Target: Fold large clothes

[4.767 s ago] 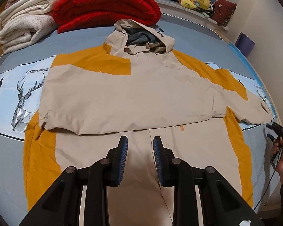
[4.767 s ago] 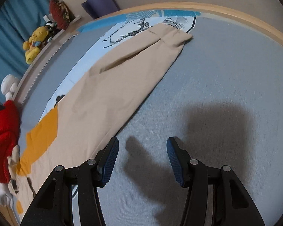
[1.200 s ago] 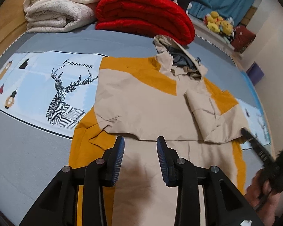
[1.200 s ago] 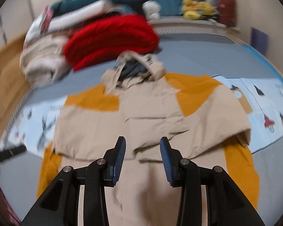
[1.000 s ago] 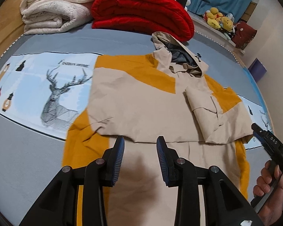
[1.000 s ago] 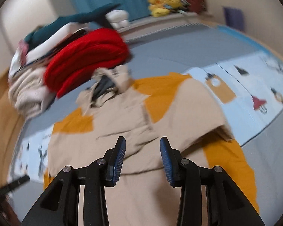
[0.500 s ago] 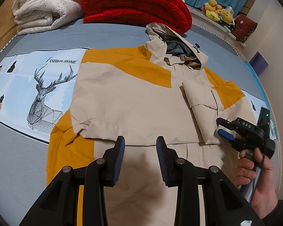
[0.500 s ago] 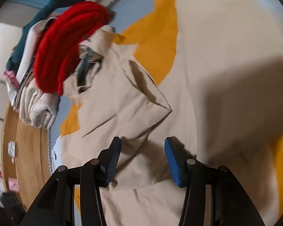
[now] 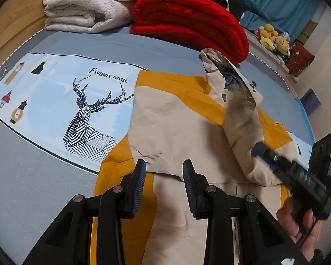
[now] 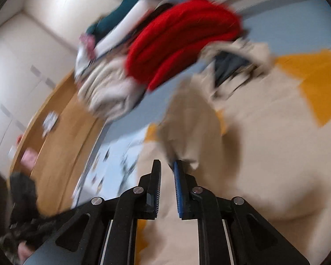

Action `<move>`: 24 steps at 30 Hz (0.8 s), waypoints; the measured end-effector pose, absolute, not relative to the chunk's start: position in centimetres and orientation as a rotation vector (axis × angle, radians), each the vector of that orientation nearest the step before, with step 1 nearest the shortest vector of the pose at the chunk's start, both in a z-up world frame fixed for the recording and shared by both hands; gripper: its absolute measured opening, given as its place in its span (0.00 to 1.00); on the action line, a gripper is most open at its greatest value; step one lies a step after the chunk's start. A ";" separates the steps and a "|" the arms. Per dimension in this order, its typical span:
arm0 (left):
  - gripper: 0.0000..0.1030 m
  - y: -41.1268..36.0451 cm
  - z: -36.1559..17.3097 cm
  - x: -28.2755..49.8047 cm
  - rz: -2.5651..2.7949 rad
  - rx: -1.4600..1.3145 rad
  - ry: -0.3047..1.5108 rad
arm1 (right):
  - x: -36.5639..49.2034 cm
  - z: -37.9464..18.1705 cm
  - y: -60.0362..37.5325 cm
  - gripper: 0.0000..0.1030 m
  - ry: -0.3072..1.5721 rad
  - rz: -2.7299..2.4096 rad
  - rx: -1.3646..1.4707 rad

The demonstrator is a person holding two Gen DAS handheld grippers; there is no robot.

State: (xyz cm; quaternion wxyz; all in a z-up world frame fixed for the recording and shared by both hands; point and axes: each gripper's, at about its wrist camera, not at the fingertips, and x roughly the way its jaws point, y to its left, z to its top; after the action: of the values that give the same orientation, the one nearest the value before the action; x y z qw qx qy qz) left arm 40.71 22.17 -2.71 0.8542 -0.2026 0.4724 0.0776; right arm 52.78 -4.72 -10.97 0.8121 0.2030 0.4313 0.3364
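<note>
A beige and orange hooded jacket (image 9: 178,119) lies flat on the bed, hood toward the red blanket, both sleeves folded across its front. My left gripper (image 9: 164,176) is open and empty above the jacket's lower left part. My right gripper (image 10: 167,172) is nearly shut, and the beige sleeve (image 10: 192,130) rises from between its fingers; the view is blurred. In the left wrist view the right gripper (image 9: 260,150) sits at the folded right sleeve (image 9: 245,130), its jaws hidden by blur.
A folded red blanket (image 9: 187,19) and folded white blankets (image 9: 86,6) lie at the head of the bed. The bedsheet has a deer print (image 9: 88,119) left of the jacket. Plush toys (image 9: 273,40) sit on a ledge at the back right. Wooden floor (image 10: 61,123) borders the bed.
The right gripper has closed down onto the folded right sleeve and swung left with it. The left gripper has shifted left and closer to the jacket, still open.
</note>
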 end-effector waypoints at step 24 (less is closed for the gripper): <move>0.29 20.2 -12.2 45.1 0.089 -0.800 1.091 | 52.2 -8.9 -23.5 0.43 0.956 0.132 0.446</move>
State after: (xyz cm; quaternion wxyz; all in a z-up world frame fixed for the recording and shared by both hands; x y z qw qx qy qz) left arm 45.07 20.22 -12.16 0.7789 -0.3700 0.5047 0.0414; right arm 52.23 -23.45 -8.93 0.8622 0.2124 0.4556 0.0631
